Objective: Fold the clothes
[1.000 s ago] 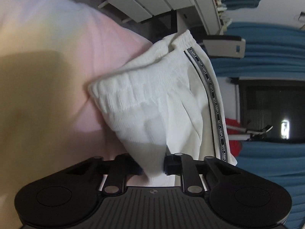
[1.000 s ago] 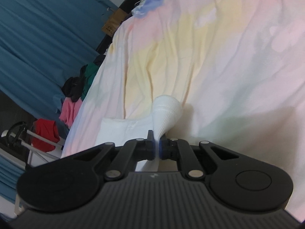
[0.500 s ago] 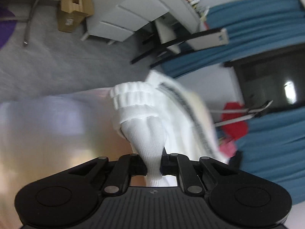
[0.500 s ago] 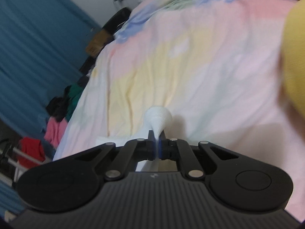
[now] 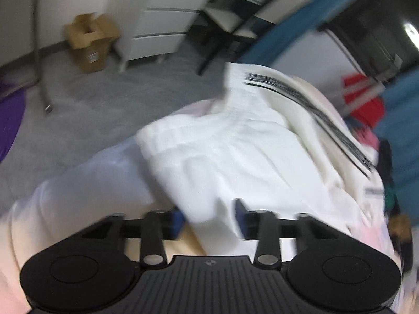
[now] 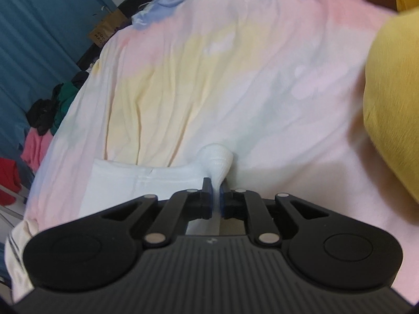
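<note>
White shorts (image 5: pixel 235 162) with a ribbed waistband and a black side stripe (image 5: pixel 314 110) lie on the pastel bed sheet (image 5: pixel 91 183); this view is blurred. My left gripper (image 5: pixel 209 214) is open, its fingers wide apart with a fold of the white cloth lying loose between them. In the right wrist view the shorts (image 6: pixel 146 180) lie flat at lower left. My right gripper (image 6: pixel 214 198) is shut on a pinched bit of the cloth, which bunches up (image 6: pixel 217 159) just past the fingertips above the sheet (image 6: pixel 209 78).
A yellow plush cushion (image 6: pixel 392 104) sits at the right on the bed. Dark, green and pink clothes (image 6: pixel 44 115) are piled by the blue curtain. Beyond the bed edge are grey floor, a cardboard box (image 5: pixel 89 41), white drawers (image 5: pixel 162 28) and a chair (image 5: pixel 235 26).
My left gripper's fingers have spread apart and let go of the white cloth, and its view swung across the bed end. My right gripper stays shut on the cloth and has moved slightly.
</note>
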{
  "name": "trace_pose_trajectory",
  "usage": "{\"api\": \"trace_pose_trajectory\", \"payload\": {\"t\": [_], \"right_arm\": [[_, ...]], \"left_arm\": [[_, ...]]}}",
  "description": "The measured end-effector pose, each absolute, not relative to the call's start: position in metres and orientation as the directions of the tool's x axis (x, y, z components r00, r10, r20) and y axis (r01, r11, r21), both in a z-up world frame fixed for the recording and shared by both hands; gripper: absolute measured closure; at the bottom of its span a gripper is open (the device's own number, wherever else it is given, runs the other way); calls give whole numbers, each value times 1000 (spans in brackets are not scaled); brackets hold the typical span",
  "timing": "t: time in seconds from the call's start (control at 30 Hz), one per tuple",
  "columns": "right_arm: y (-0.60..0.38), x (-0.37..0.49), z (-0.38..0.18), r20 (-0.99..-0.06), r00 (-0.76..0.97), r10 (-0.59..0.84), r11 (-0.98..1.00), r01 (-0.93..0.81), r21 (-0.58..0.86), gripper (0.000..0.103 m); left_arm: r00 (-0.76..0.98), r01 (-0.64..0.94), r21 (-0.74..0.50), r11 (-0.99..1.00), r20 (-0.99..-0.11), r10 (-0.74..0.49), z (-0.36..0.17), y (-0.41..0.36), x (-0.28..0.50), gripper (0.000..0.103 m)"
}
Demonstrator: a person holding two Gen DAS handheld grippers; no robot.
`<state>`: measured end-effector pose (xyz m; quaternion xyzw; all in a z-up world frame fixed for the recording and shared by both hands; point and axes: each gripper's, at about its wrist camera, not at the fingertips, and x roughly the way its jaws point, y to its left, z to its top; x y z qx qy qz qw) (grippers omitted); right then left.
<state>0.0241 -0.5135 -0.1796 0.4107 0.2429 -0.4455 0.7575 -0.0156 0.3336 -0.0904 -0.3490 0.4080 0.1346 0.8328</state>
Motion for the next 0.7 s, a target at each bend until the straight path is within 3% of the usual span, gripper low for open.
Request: {"api": "trace_pose_trajectory", "payload": {"t": [0.03, 0.07, 0.1, 0.13, 0.3, 0.7], "right_arm": [[-510, 26, -172, -722, 468, -509, 279, 884, 376, 68], [-507, 28, -165, -709, 451, -542, 291, 892, 345, 57], [-501, 30, -158, -686, 466, -558, 323, 884, 338, 32], [-495, 32, -151, -661, 489, -569, 360, 871, 334, 19], [-462, 41, -119, -539, 611, -580, 542, 783, 305, 19], [-348, 48, -75, -364, 893, -264, 885, 374, 276, 19]], "left_arm": [[630, -486, -443, 754, -775, -50, -80, 327, -17, 34], [633, -461, -408, 788, -774, -31, -71, 320, -19, 26], [643, -437, -364, 823, -766, 3, -61, 311, -22, 19], [654, -412, -317, 854, -755, 36, -52, 302, -25, 18], [741, -307, -143, 941, -657, 142, -15, 253, -28, 7], [866, -30, -141, 990, -498, -45, -3, 97, 5, 7]]}}
